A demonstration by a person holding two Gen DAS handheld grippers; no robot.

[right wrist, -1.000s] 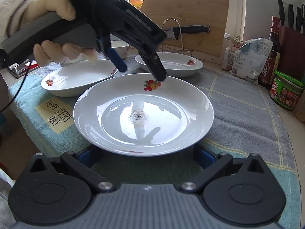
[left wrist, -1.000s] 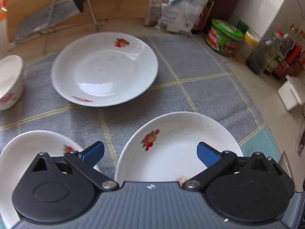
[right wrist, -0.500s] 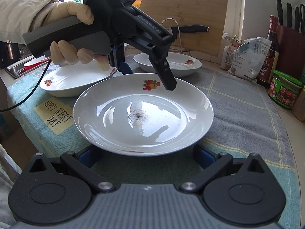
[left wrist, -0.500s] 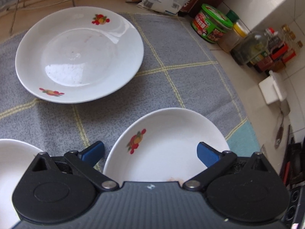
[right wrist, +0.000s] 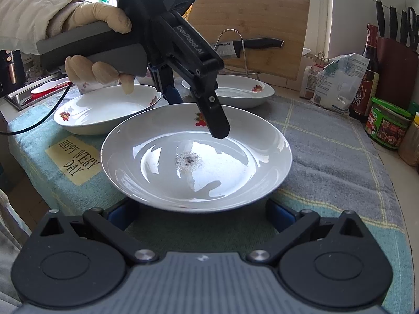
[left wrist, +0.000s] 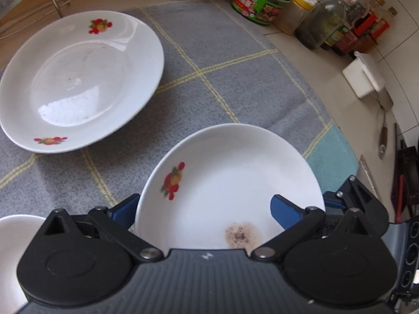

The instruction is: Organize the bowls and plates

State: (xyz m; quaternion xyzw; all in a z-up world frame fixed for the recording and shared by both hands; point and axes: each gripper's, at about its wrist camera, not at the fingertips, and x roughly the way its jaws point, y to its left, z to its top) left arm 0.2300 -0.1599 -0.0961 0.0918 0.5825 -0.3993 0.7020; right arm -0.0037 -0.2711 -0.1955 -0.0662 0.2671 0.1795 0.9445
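A white plate with a fruit print and a dark smudge in its middle (right wrist: 196, 157) lies on the cloth at the front; it also shows in the left wrist view (left wrist: 230, 183). My left gripper (left wrist: 204, 206) is open and hangs over this plate's far rim, one finger (right wrist: 214, 120) above the inside, the other outside. My right gripper (right wrist: 199, 217) is open just before the plate's near rim. A second plate (left wrist: 78, 78) lies further back (right wrist: 230, 91). A third white dish (right wrist: 104, 110) lies at the left.
The grey-and-teal cloth (right wrist: 327, 157) covers the counter. A green-lidded jar (right wrist: 387, 125), bottles (left wrist: 340, 21), a white bag (right wrist: 337, 81), a knife on a wire rack (right wrist: 248, 44) and a wooden board (right wrist: 262, 26) stand at the back and right. A white box (left wrist: 364, 78) sits off the cloth.
My left gripper has moved forward and down over the front plate, tilting steeply. The right gripper and the plates have stayed put.
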